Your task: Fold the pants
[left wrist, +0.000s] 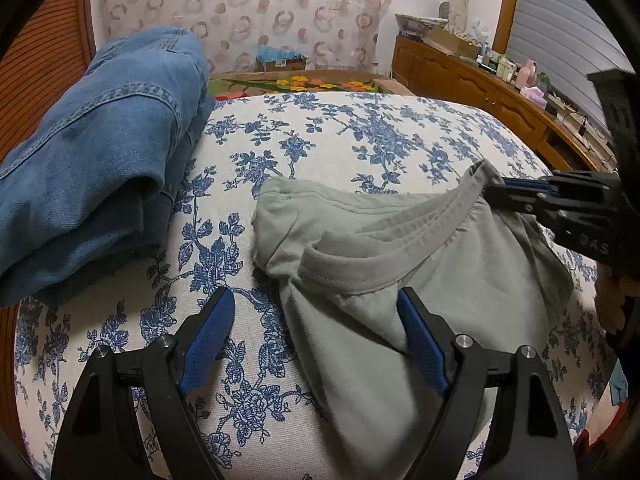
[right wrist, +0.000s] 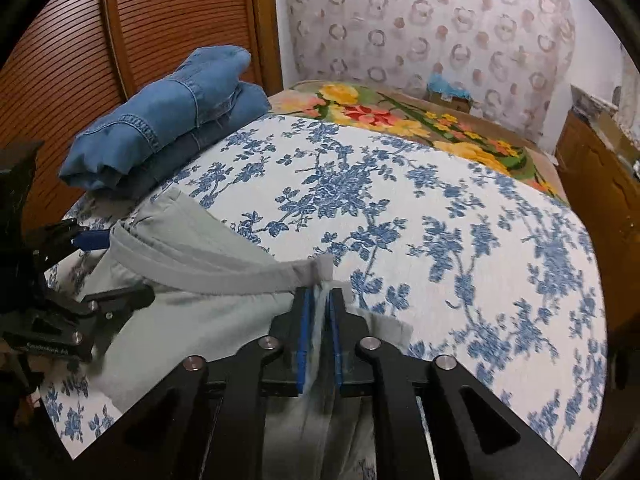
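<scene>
- The grey-green pants (left wrist: 400, 280) lie on the bed (left wrist: 340, 140), over its blue-flowered white cover, waistband (left wrist: 360, 270) turned toward the far side.
- The right gripper (right wrist: 318, 320) has its jaws closed tight on one end of the waistband — cloth is pinched between the blue pads (right wrist: 305, 340) and lifted a little off the cover.
- The left gripper (left wrist: 316, 304) has its jaws wide apart and holds nothing; one blue pad (left wrist: 420, 340) rests against the pants just below the waistband, the other hangs over bare cover beside them.
- In the right wrist view the left gripper (right wrist: 116, 264) straddles the other end of the waistband.
- A stack of folded jeans (left wrist: 92, 152) sits at the bed's edge — well apart from the pants, against a slatted wooden door (right wrist: 80, 40).
</scene>
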